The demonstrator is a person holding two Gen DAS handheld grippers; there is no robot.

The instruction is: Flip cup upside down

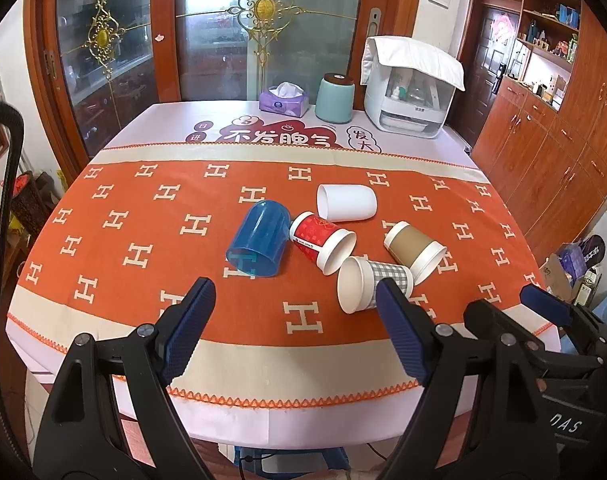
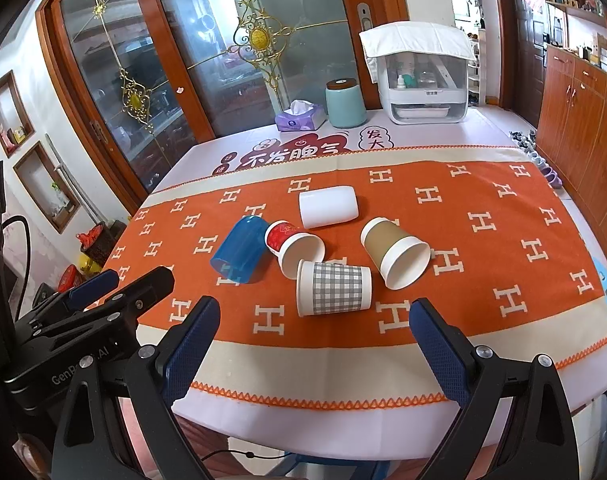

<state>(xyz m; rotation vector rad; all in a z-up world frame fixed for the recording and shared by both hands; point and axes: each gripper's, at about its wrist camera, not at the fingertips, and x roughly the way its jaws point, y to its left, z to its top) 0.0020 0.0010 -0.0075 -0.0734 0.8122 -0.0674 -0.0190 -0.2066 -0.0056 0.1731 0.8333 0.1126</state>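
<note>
Several cups lie on their sides in a cluster on the orange cloth (image 1: 123, 216). They are a blue plastic cup (image 1: 257, 240) (image 2: 239, 250), a red paper cup (image 1: 321, 242) (image 2: 293, 246), a white cup (image 1: 345, 203) (image 2: 328, 206), a brown paper cup (image 1: 415, 250) (image 2: 395, 250) and a grey checked paper cup (image 1: 373, 288) (image 2: 335, 288). My left gripper (image 1: 293, 296) is open and empty near the table's front edge, short of the cups. My right gripper (image 2: 313, 316) is open and empty, just in front of the checked cup; it also shows in the left wrist view (image 1: 515, 304).
At the back of the table stand a purple tissue box (image 1: 283, 100), a mint green canister (image 1: 335, 98) and a white appliance (image 1: 407, 88) with a cloth on top. Glass sliding doors are behind. Wooden cabinets (image 1: 543, 136) line the right side.
</note>
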